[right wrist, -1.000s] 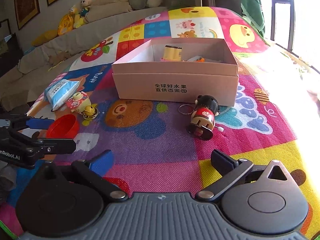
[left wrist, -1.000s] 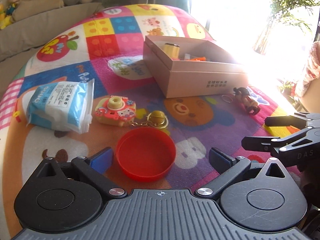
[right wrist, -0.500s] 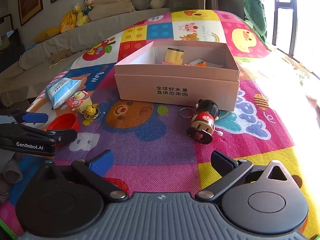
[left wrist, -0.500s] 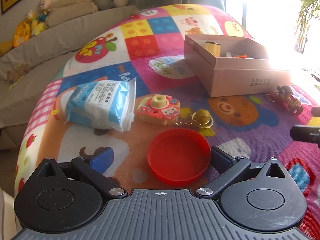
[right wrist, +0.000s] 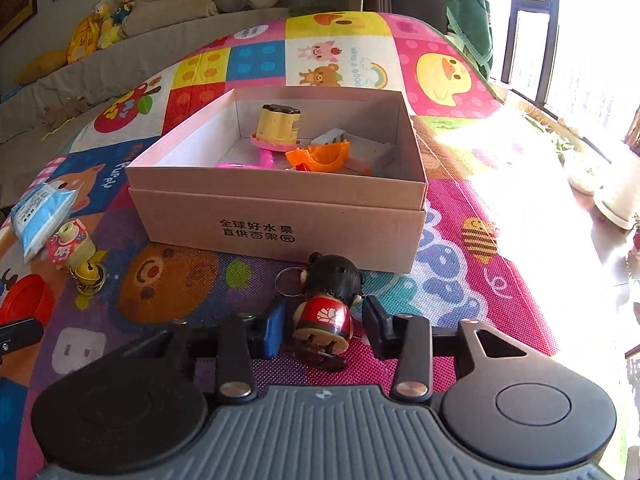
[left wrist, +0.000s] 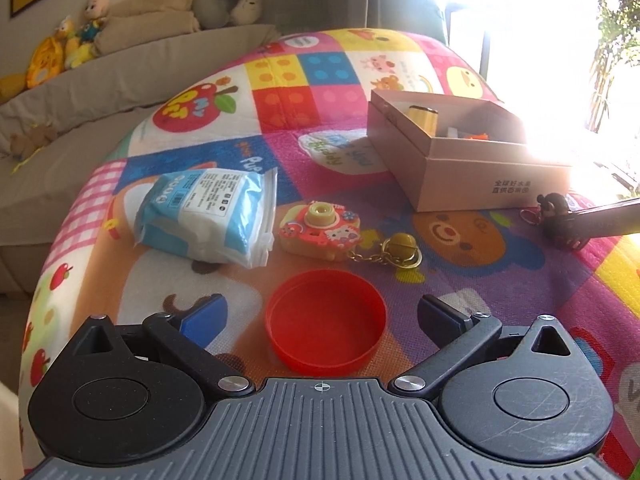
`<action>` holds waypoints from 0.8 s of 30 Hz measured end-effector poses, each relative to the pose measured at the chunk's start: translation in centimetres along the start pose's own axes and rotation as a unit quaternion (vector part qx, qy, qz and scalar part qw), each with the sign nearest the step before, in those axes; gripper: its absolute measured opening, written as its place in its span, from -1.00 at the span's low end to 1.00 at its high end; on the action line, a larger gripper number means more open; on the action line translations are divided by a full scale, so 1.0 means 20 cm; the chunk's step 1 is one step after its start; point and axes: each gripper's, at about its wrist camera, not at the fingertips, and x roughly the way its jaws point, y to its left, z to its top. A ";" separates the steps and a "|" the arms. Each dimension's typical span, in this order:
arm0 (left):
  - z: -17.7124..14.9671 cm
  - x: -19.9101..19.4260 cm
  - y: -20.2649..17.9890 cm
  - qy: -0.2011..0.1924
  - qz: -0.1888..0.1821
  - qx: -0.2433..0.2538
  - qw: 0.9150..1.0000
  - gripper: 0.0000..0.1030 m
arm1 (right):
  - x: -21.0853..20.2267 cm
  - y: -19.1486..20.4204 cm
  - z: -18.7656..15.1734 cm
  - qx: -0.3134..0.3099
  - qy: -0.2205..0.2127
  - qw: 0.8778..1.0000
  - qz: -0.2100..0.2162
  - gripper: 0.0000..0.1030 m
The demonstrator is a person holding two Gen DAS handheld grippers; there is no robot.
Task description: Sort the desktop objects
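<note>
A small doll keychain (right wrist: 326, 304) with black hair and a red body lies on the play mat just in front of the pink cardboard box (right wrist: 280, 220). My right gripper (right wrist: 325, 328) straddles the doll. Its jaws are closing, with thin gaps still showing beside the pads. In the left wrist view, the doll (left wrist: 554, 210) and the right gripper's fingers (left wrist: 600, 220) are at the far right. My left gripper (left wrist: 320, 314) is open, its fingers wide on either side of a red round lid (left wrist: 328, 332) that rests on the mat.
Inside the box (left wrist: 460, 168) are a yellow toy (right wrist: 276, 122) and an orange piece (right wrist: 324, 156). A tissue pack (left wrist: 212, 212), a pink toy camera (left wrist: 320, 228) and a brass bell on a chain (left wrist: 402, 246) lie beyond the lid. A sofa with plush toys (left wrist: 80, 40) stands behind the mat.
My right gripper moved forward to the doll, and its jaws narrowed from wide open to closely flanking it. The left gripper swung slightly, bringing the red lid centred between its fingers.
</note>
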 end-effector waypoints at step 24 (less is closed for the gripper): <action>0.55 -0.21 -0.22 -0.142 -0.062 0.056 0.986 0.34 | -0.87 -0.15 0.27 0.012 -0.213 0.976 0.033 -0.42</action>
